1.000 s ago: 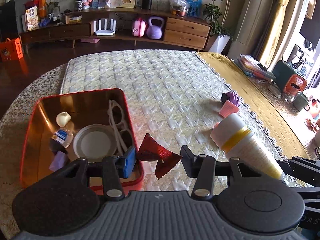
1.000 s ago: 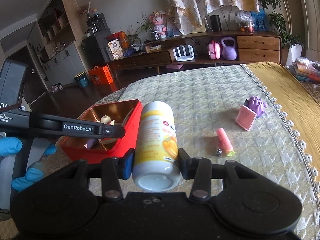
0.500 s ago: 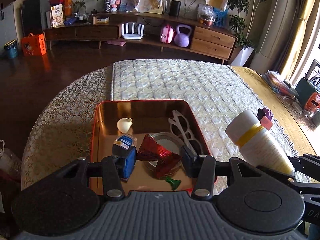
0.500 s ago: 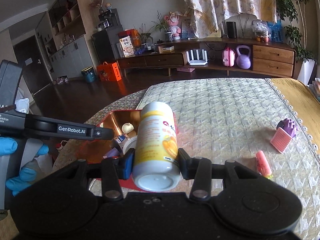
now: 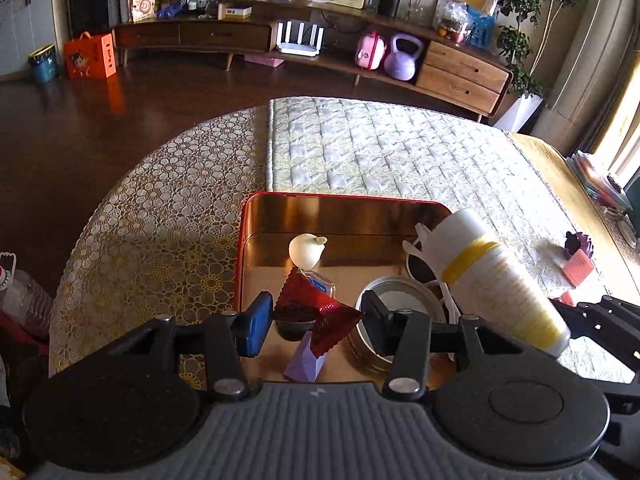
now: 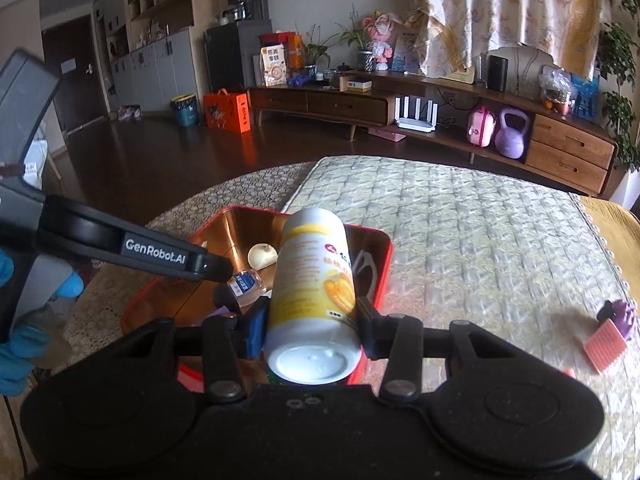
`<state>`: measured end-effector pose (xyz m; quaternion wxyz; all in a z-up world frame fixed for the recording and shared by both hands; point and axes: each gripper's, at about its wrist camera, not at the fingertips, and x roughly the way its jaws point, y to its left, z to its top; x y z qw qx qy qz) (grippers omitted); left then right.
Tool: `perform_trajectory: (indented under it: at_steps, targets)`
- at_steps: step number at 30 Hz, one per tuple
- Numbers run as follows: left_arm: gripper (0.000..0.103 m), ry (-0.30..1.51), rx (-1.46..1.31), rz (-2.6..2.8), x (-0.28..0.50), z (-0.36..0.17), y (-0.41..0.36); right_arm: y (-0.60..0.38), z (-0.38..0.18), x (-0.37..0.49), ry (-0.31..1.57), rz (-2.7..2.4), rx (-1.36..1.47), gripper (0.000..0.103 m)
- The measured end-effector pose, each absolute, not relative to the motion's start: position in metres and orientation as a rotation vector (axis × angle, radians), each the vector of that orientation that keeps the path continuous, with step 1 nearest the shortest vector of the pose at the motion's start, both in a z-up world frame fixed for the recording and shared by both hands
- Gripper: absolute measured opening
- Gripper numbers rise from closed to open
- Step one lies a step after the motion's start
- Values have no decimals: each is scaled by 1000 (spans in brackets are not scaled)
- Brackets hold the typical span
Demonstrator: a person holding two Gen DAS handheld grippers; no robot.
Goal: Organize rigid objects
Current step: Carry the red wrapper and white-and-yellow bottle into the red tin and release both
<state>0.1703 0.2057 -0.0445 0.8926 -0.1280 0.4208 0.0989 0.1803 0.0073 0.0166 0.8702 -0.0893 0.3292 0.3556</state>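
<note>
The left gripper (image 5: 316,318) hangs over the near part of a red tin (image 5: 344,200) with a coppery inside, its pads pinching a red foil packet (image 5: 316,312) with crimped edges; the packet hangs between the blue left pad and the black right one, above the tin's floor. In the tin lie a pale garlic-shaped piece (image 5: 307,249) near the middle, a small bottle (image 5: 322,282) with a blue label just behind the packet, a round metal lid (image 5: 400,296) to the right, white glasses (image 5: 420,240) along the right wall, and a lilac block (image 5: 306,360) at the near edge, under the packet. The right gripper (image 6: 310,330) is clamped on a white and yellow bottle (image 6: 314,280), held by its lower body with the white base toward the camera and the top pointing away over the tin's right side; in the left wrist view the same bottle slants in from the right, above the glasses and the tin's right rim. The tin sits on a table where a circle-patterned cloth (image 5: 160,232) meets a quilted mat (image 5: 392,152). Farther right on the mat stands a pink ribbed piece (image 6: 604,344) with a purple thing (image 6: 622,314) touching it behind. A hand (image 6: 24,320) in a blue glove holds the left gripper's handle at the left edge of the right wrist view.
</note>
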Motion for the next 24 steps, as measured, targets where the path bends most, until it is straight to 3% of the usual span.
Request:
perform_trajectory:
  at_steps: [24]
  targets:
    - [48,944,-248,243,212,-76,211,33,-11,178,744,769,-300,44]
